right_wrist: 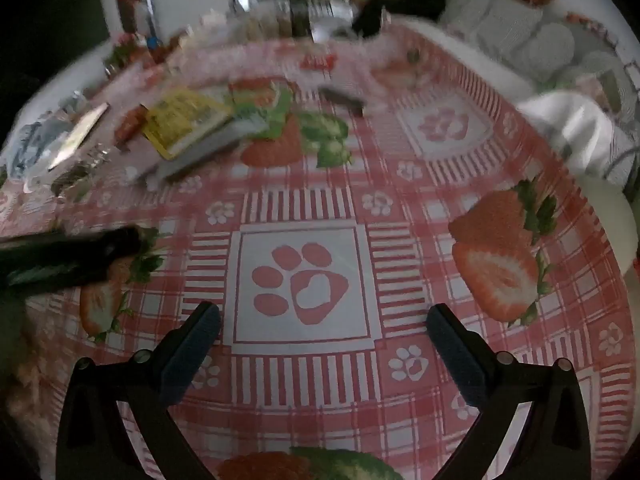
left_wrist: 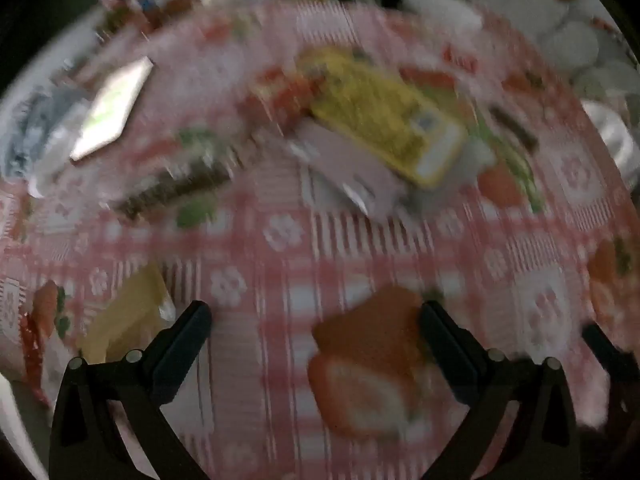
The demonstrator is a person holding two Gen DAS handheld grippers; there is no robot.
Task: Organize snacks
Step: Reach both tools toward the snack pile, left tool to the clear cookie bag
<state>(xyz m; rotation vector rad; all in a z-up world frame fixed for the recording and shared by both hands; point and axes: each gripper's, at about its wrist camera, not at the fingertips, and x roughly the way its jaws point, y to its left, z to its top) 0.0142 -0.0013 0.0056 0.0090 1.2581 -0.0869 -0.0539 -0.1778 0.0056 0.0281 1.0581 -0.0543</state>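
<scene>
A yellow snack packet [left_wrist: 384, 116] lies on a grey flat box [left_wrist: 348, 168] at the middle of the table, with a red packet [left_wrist: 280, 96] beside it; the left wrist view is blurred. A dark bar [left_wrist: 176, 188] lies to their left and a yellowish packet [left_wrist: 128, 316] lies by the left finger. My left gripper [left_wrist: 316, 320] is open and empty above the cloth. In the right wrist view the yellow packet [right_wrist: 184, 120] and grey box [right_wrist: 208, 148] sit far left. My right gripper [right_wrist: 324, 320] is open and empty over a paw print.
A red checked tablecloth [right_wrist: 400, 216] with strawberry prints covers the table. A shiny silver packet [left_wrist: 112, 108] lies at the left. A small dark bar [right_wrist: 344, 100] lies at the back. The other gripper [right_wrist: 68, 256] shows at the left. A sofa with cushions [right_wrist: 520, 28] stands behind.
</scene>
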